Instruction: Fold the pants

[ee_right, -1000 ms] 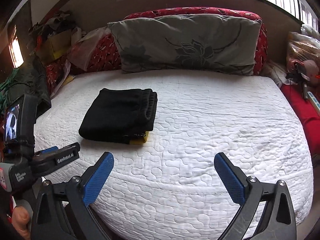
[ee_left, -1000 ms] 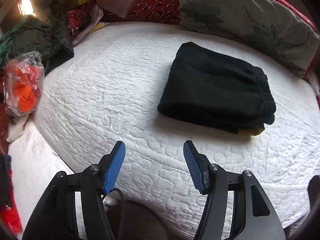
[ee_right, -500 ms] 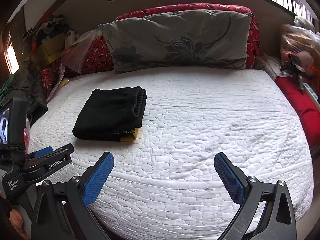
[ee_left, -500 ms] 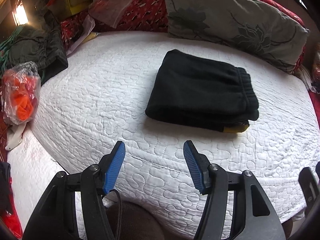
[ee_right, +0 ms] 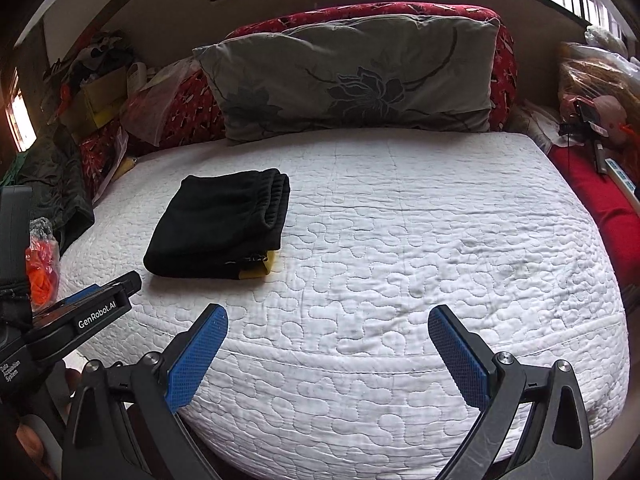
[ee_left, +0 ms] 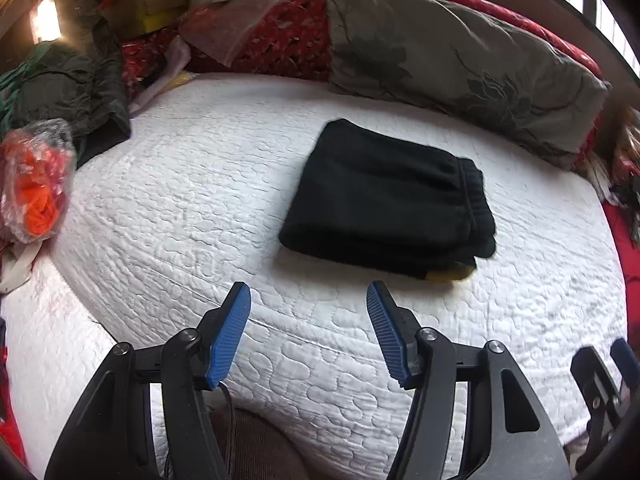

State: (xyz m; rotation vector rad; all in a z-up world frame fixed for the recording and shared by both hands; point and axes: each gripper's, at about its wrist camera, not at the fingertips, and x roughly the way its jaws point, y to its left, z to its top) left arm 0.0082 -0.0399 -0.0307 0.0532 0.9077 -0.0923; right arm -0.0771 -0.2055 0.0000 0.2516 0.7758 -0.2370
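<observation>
Black pants (ee_left: 384, 204) (ee_right: 224, 224) lie folded into a compact rectangle on the white quilted bed (ee_left: 200, 216) (ee_right: 420, 240), with a yellow patch showing at the near right corner. My left gripper (ee_left: 308, 300) hovers open above the near edge of the bed, short of the pants, nothing between its blue pads. My right gripper (ee_right: 328, 320) is open wide over the front of the bed, to the right of the pants, holding nothing. The left gripper's body (ee_right: 80, 320) shows at the left of the right wrist view.
A grey flowered pillow (ee_right: 352, 80) (ee_left: 460, 68) leans on red cushions at the head of the bed. Dark clothing (ee_left: 68, 96), boxes and a bag with orange contents (ee_left: 36, 184) crowd the left side. Red fabric and clutter (ee_right: 600, 184) line the right.
Both views have tilted up and drawn back slightly, so the pants sit farther up and smaller in each. The pants have not moved; both grippers stay open.
</observation>
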